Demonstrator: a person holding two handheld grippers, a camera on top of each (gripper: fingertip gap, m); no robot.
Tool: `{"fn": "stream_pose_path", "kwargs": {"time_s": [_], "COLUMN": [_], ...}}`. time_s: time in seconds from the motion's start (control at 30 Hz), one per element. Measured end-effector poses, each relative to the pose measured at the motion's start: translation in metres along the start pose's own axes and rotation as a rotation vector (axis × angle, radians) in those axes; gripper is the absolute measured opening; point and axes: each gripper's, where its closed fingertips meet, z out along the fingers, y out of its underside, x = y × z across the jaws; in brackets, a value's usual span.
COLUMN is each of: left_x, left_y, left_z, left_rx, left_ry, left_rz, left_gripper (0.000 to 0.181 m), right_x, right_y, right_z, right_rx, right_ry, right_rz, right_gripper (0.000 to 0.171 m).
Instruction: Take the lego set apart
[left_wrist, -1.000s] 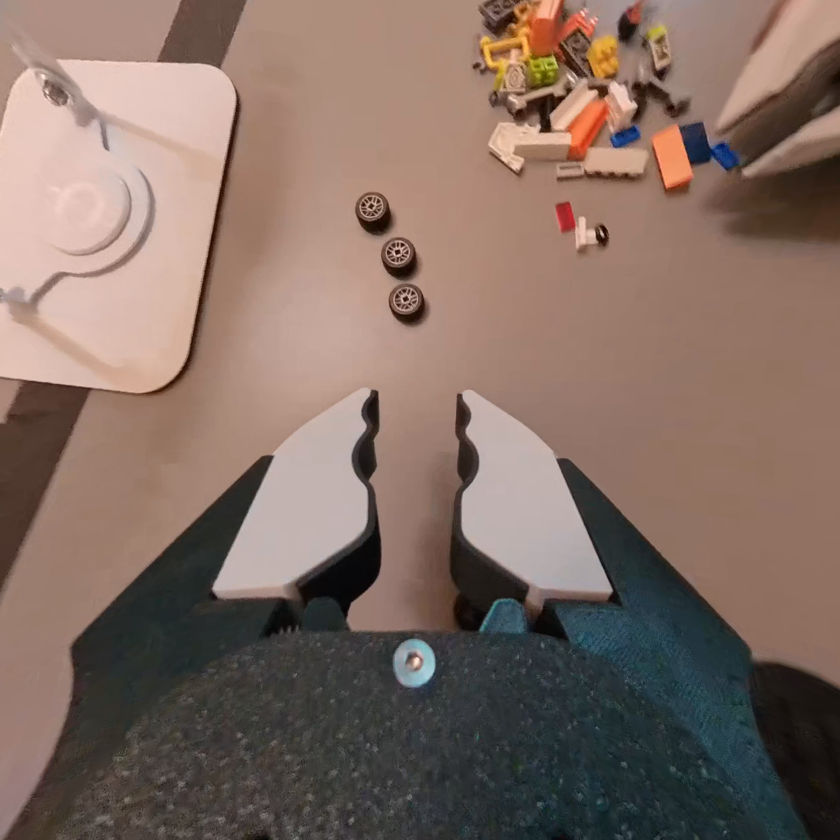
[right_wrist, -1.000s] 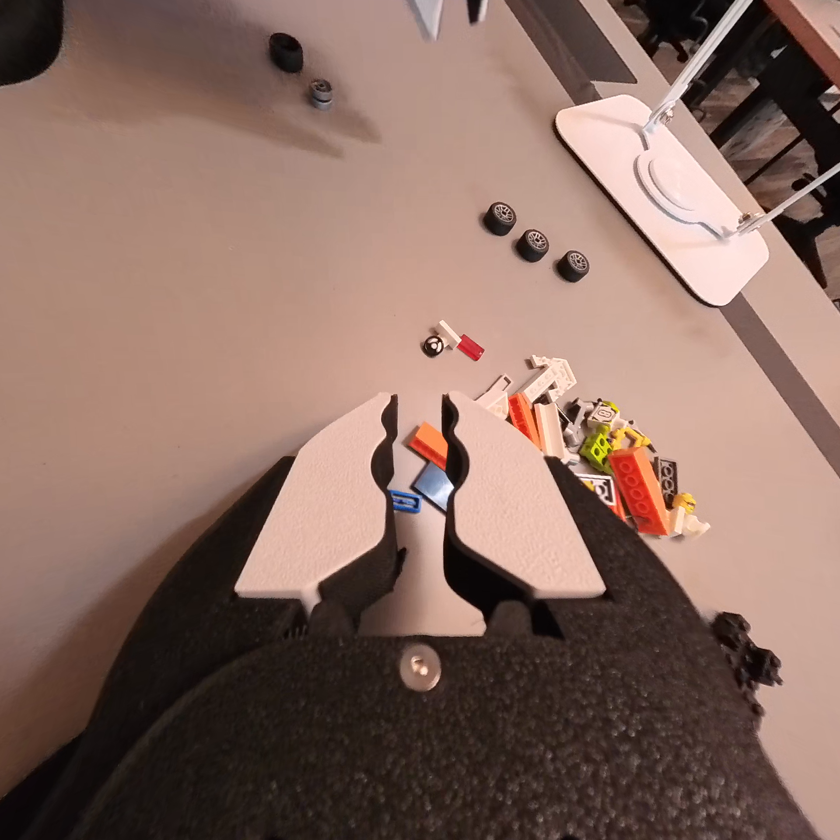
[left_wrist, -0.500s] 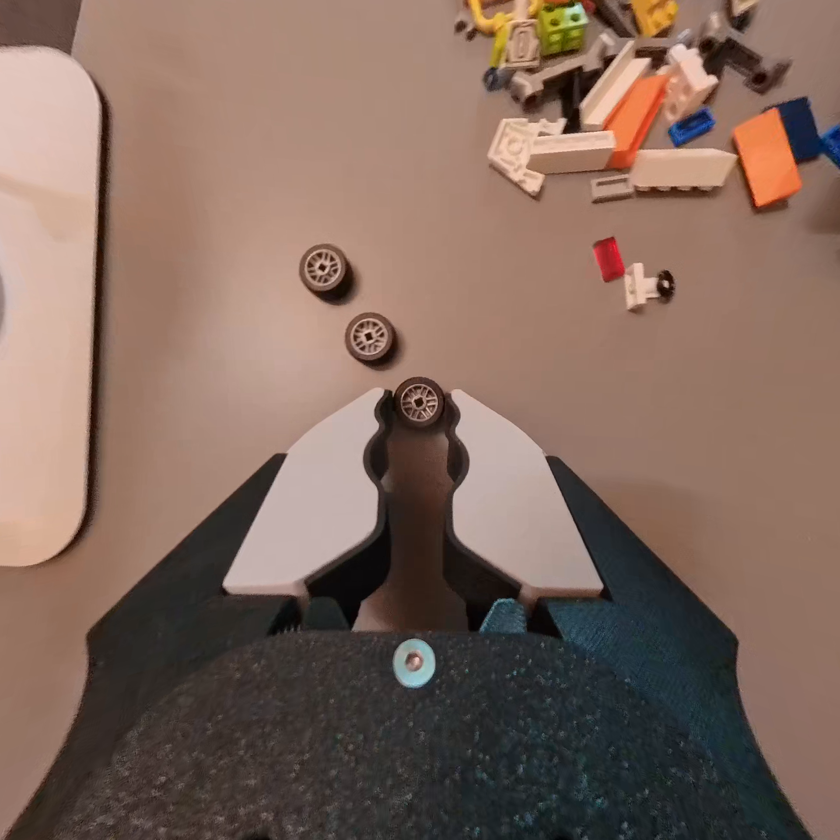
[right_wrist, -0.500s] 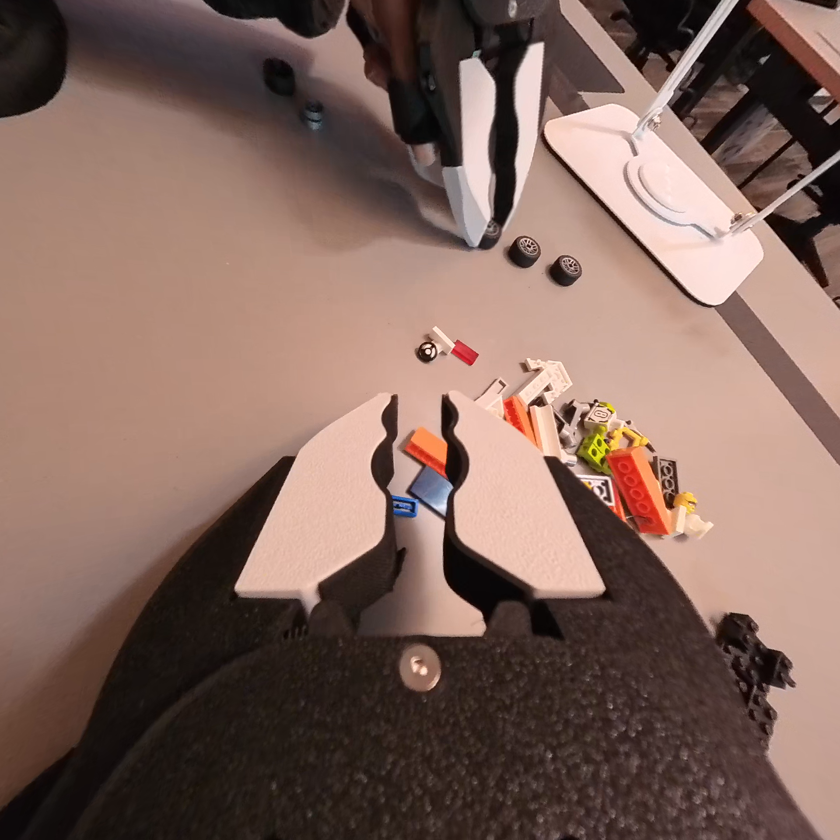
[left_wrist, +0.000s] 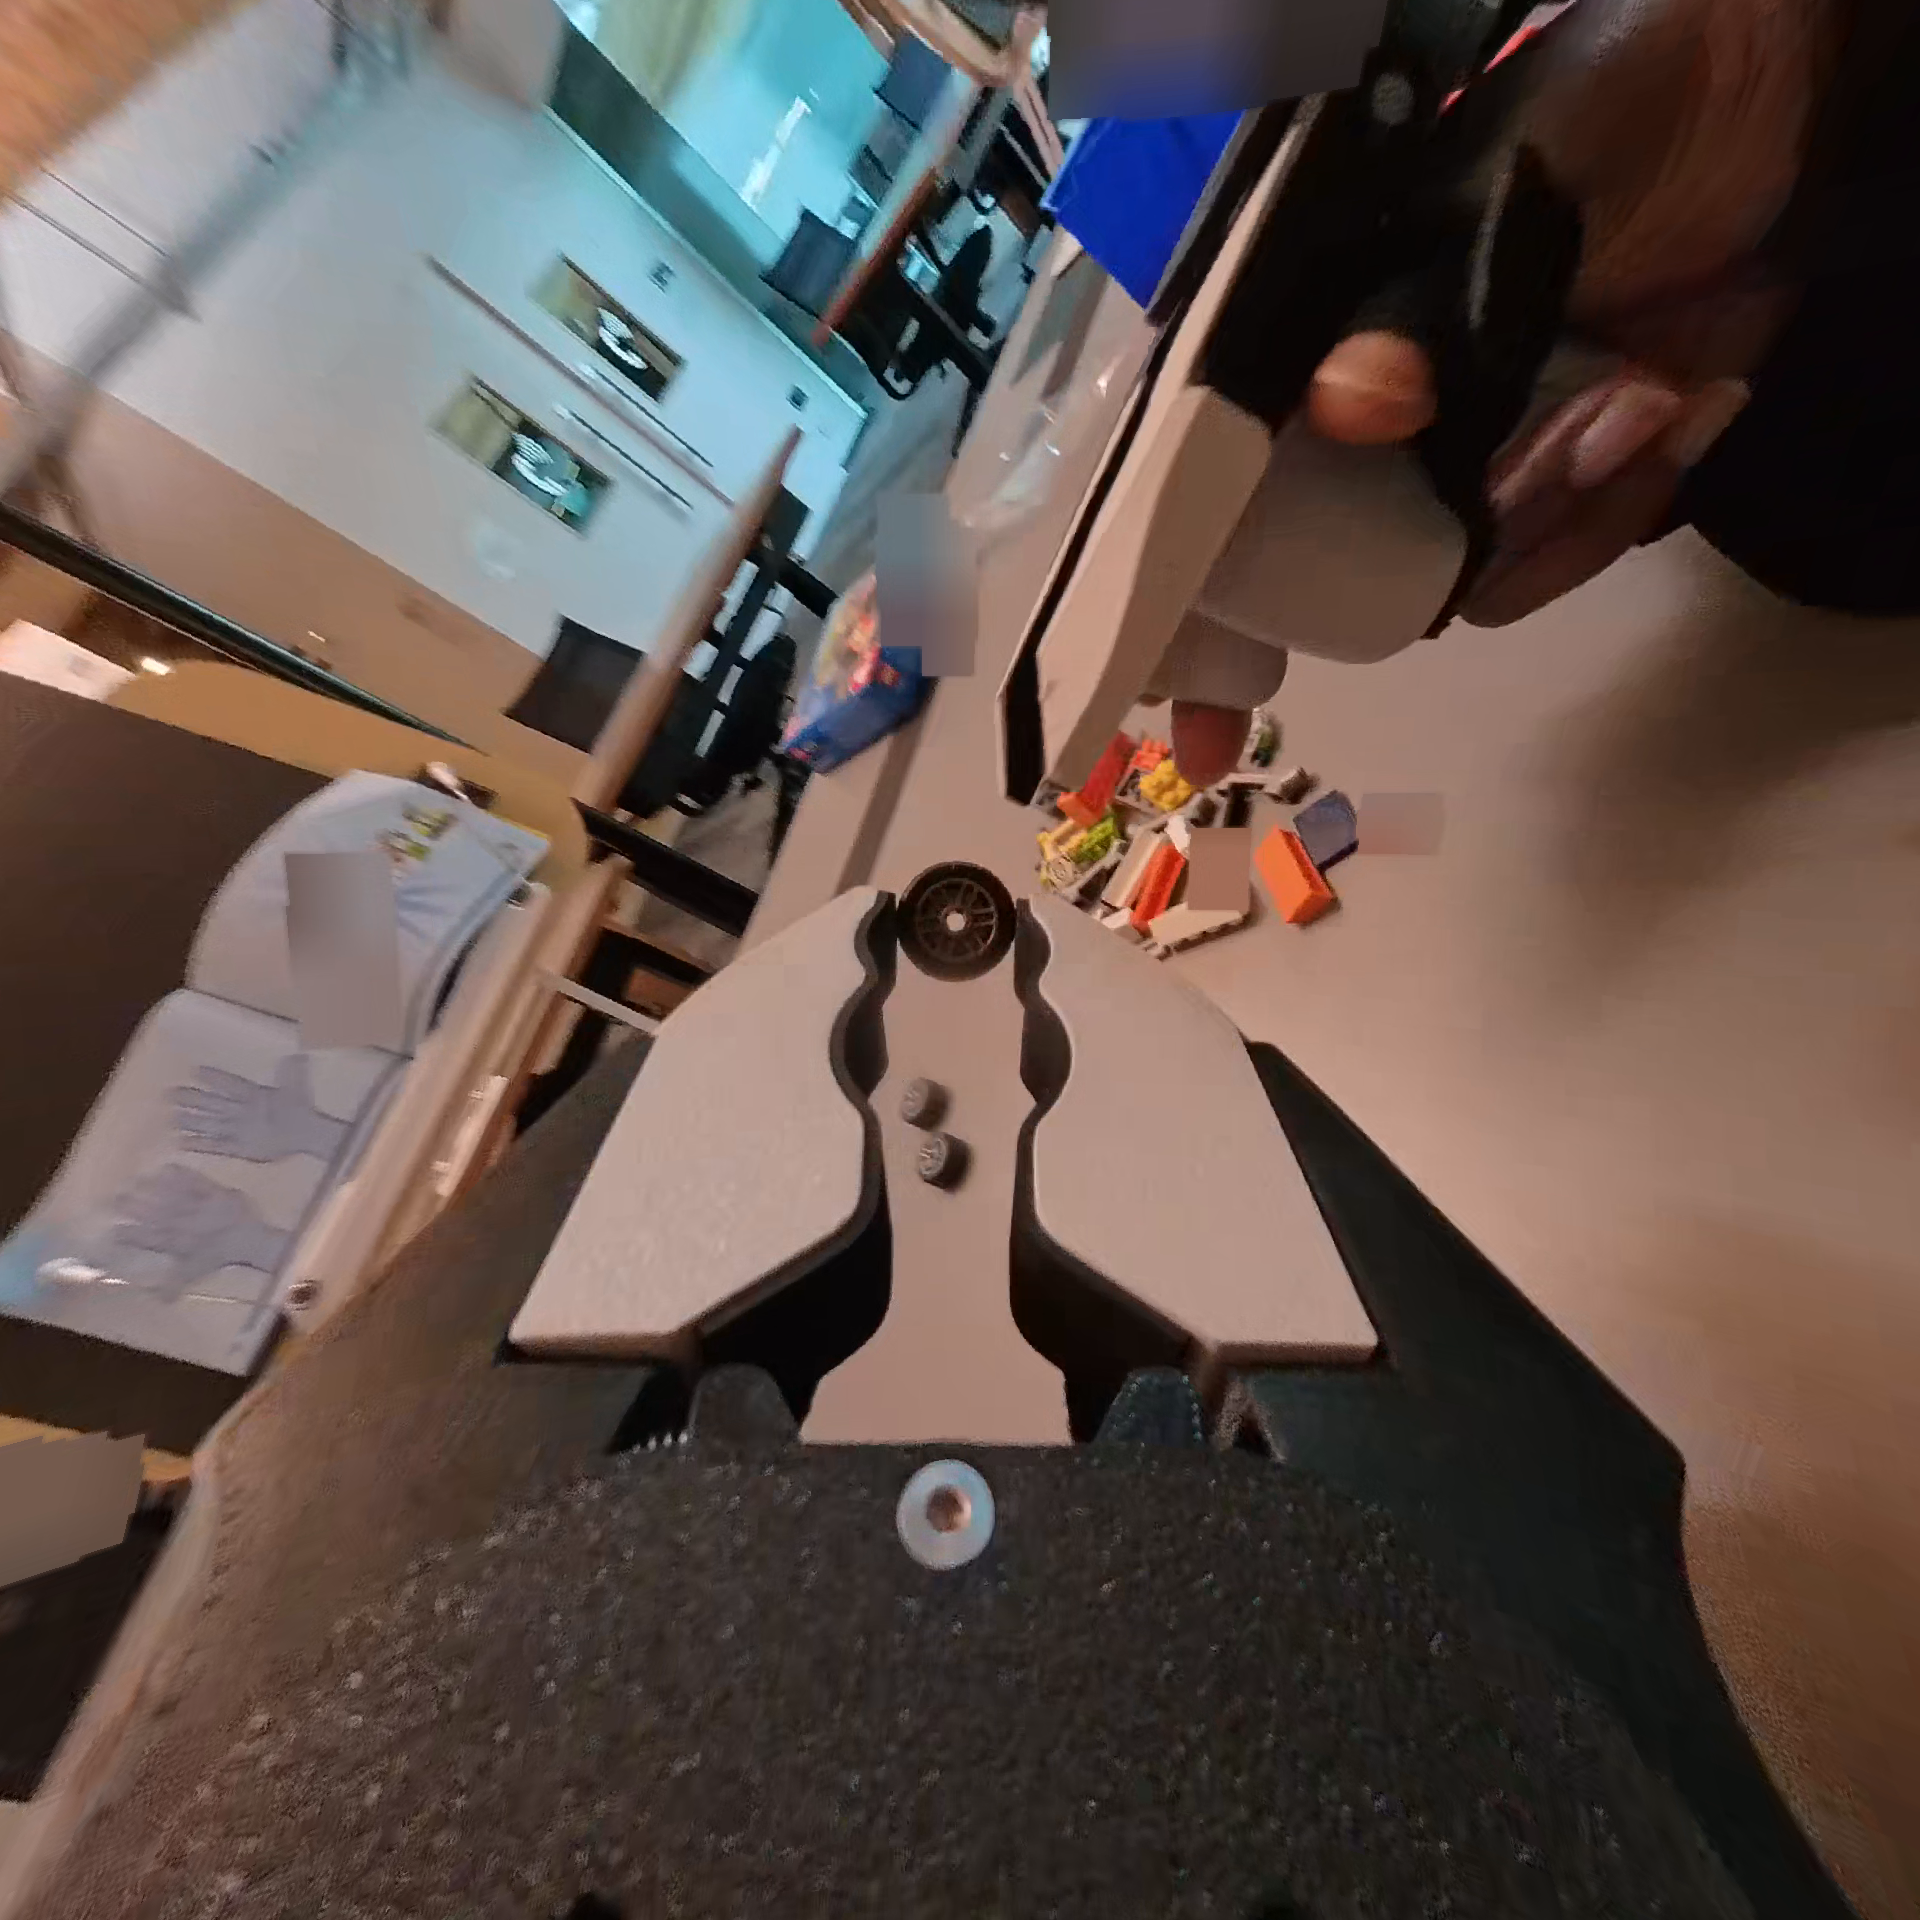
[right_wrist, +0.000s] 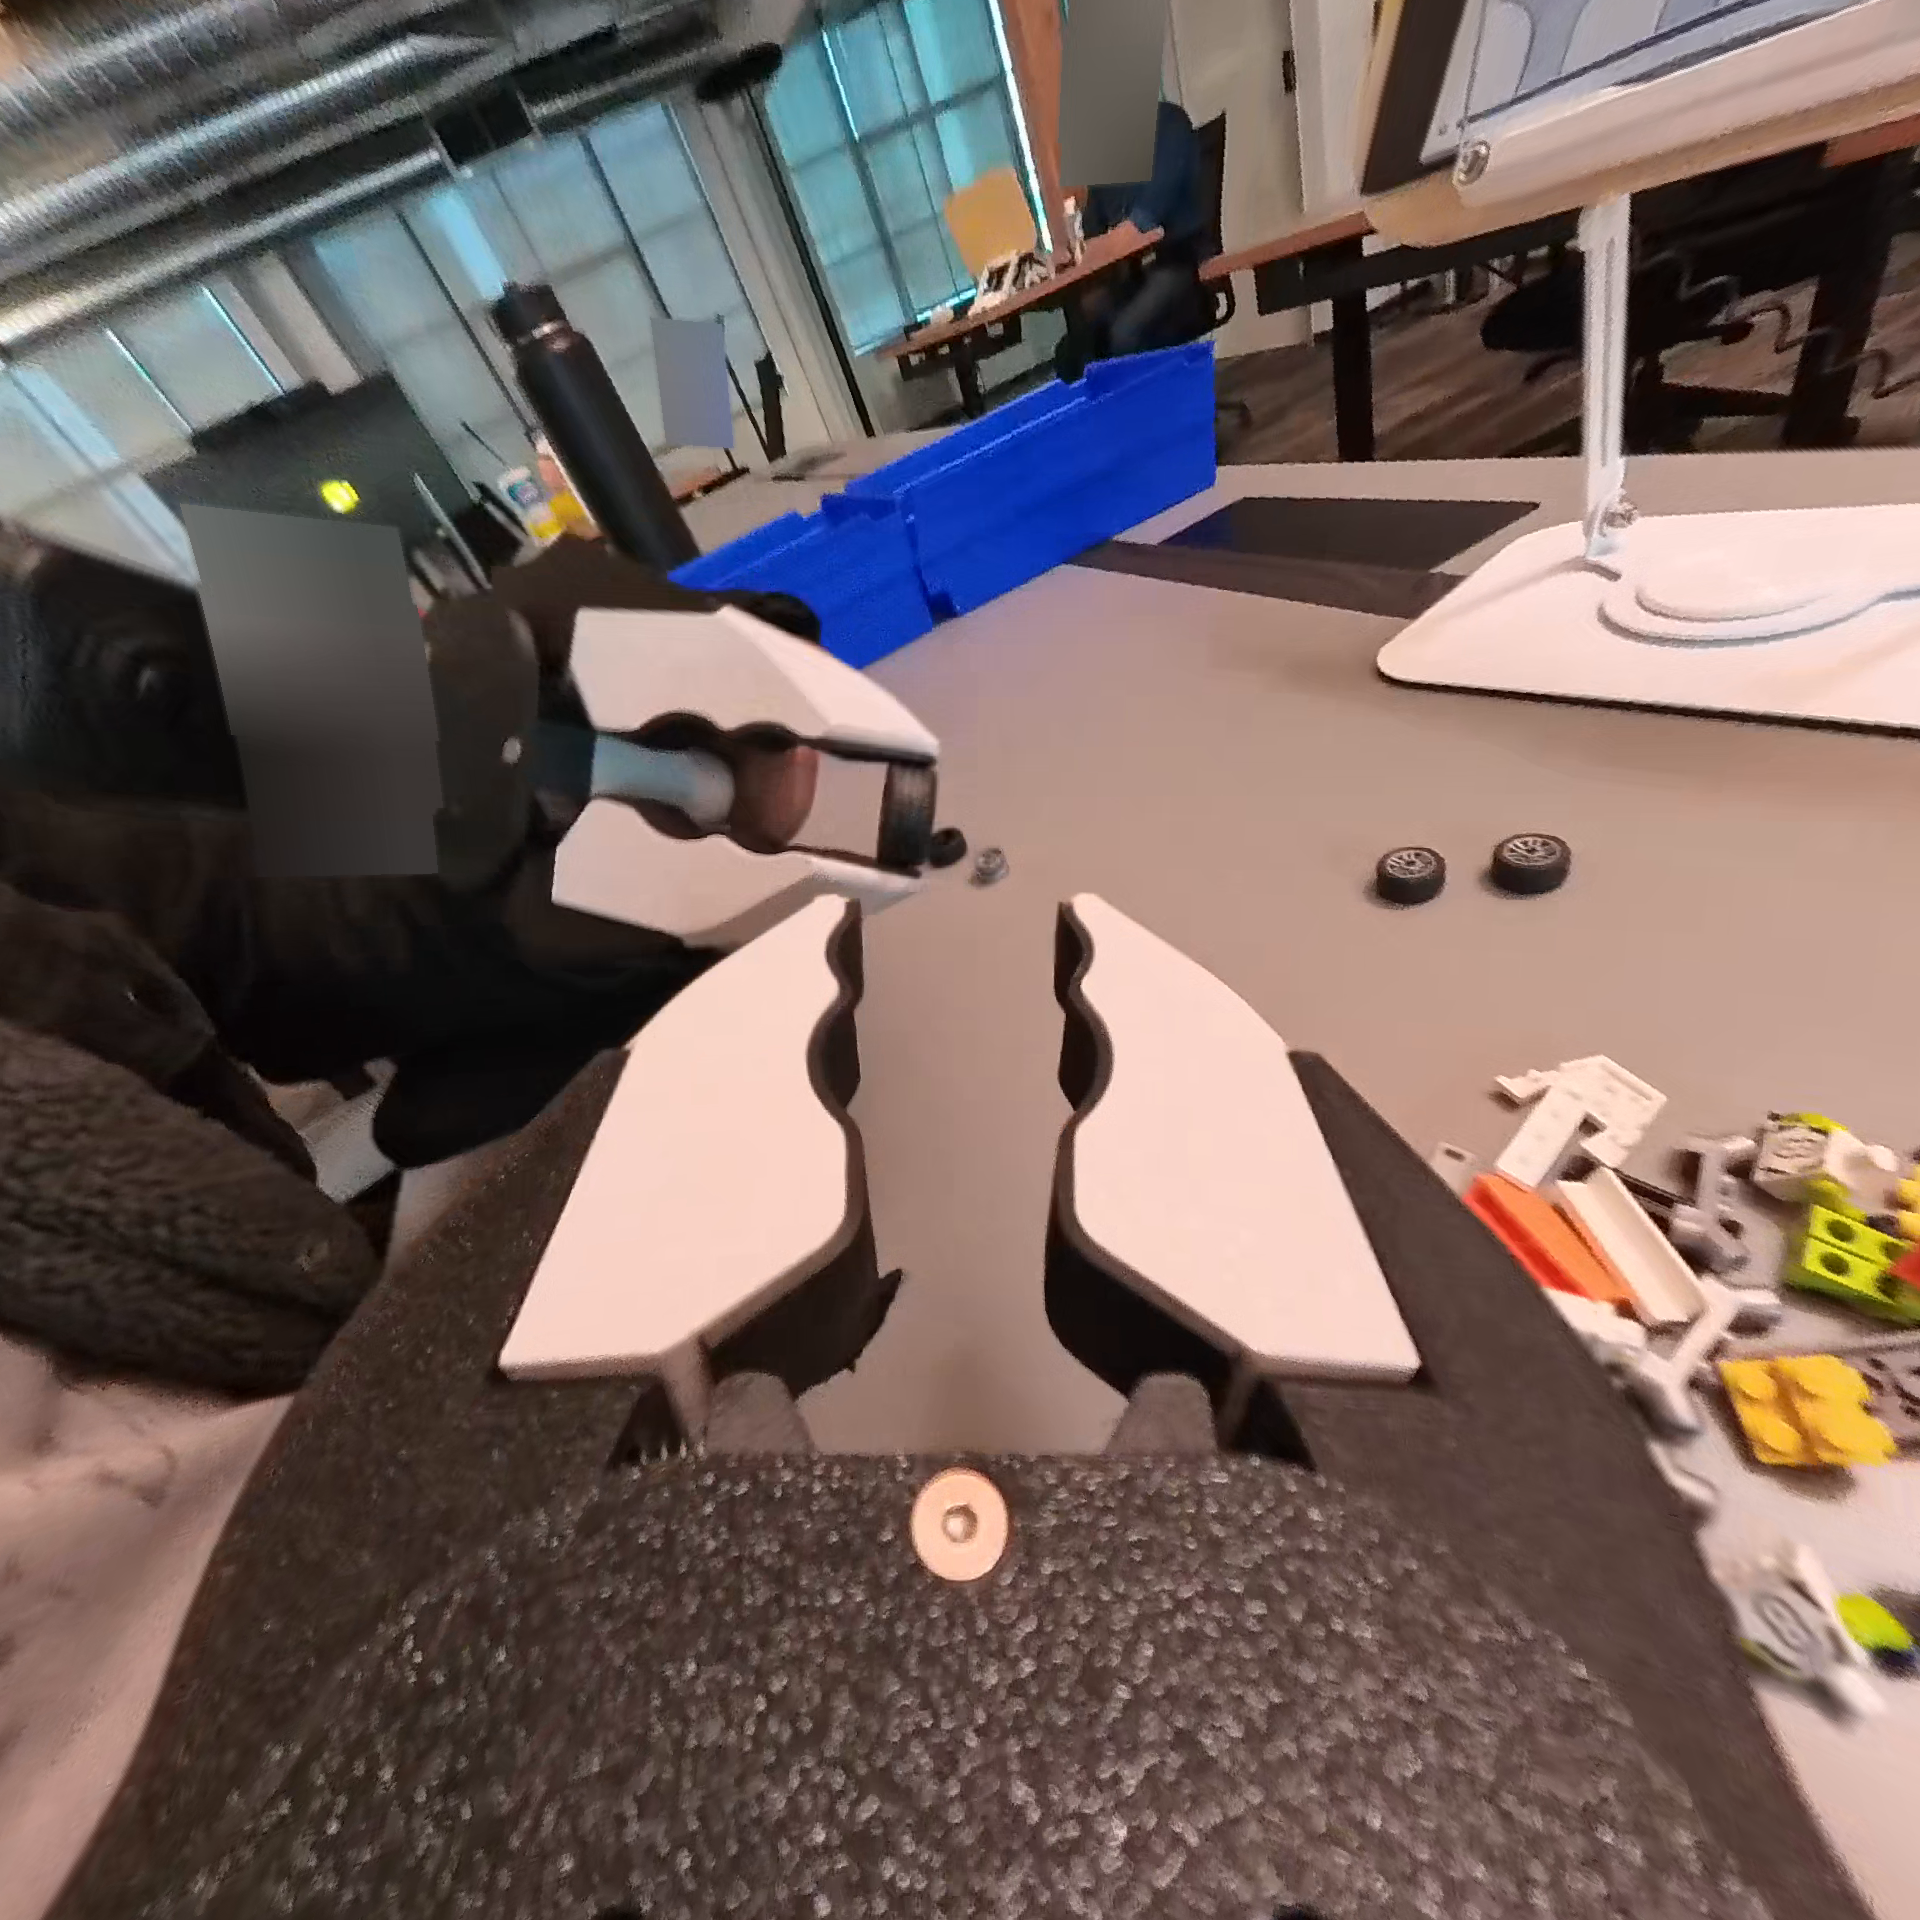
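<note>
Black rubber wheel (left_wrist: 956, 922) is sitting pinched between the tips of the left gripper (left_wrist: 956, 925), lifted clear of the grey table (left_wrist: 1558, 1143) and turned so its hub is facing the camera. The right gripper (right_wrist: 956, 914) is hanging spread and empty, pointing toward the wheel in the right wrist view (right_wrist: 906, 814). Two wheels (right_wrist: 1470, 868) are standing on the table well apart from it; the pile of loose bricks (right_wrist: 1714, 1247) is lying to the right. A separated tyre (right_wrist: 945, 847) and small rim (right_wrist: 987, 864) are resting just beyond the left gripper.

Step in hand, as judged: separating tyre from rim. Next move is likely calling for the right gripper to close on the hub and pull along the axle line while the left is holding the tyre.
</note>
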Motion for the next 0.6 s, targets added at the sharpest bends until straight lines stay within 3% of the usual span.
{"fn": "stream_pose_path", "kwargs": {"time_s": [0.27, 0.3, 0.4, 0.5, 0.6], "left_x": [-0.001, -0.001, 0.001, 0.008, 0.019], "left_y": [-0.011, -0.01, -0.007, -0.005, -0.011], "left_z": [-0.013, -0.014, -0.015, -0.014, -0.022], "left_rx": [0.013, 0.011, 0.011, 0.06, 0.176], "left_ry": [-0.088, -0.086, -0.055, 0.077, 0.346], "left_rz": [0.117, 0.11, 0.053, -0.13, -0.516], "left_gripper": [0.021, 0.021, 0.021, 0.026, 0.034], "right_x": [-0.031, -0.031, -0.032, -0.031, -0.034], "right_y": [-0.007, -0.007, -0.005, -0.003, -0.007], "right_z": [0.026, 0.027, 0.03, 0.026, 0.015], "right_rx": [-0.014, -0.017, -0.048, -0.084, -0.09], "right_ry": [-0.054, -0.048, -0.044, -0.068, -0.158], "right_rz": [-0.035, -0.047, -0.089, -0.169, -0.266], "right_gripper": [0.02, 0.011, 0.01, 0.01, 0.01]}}
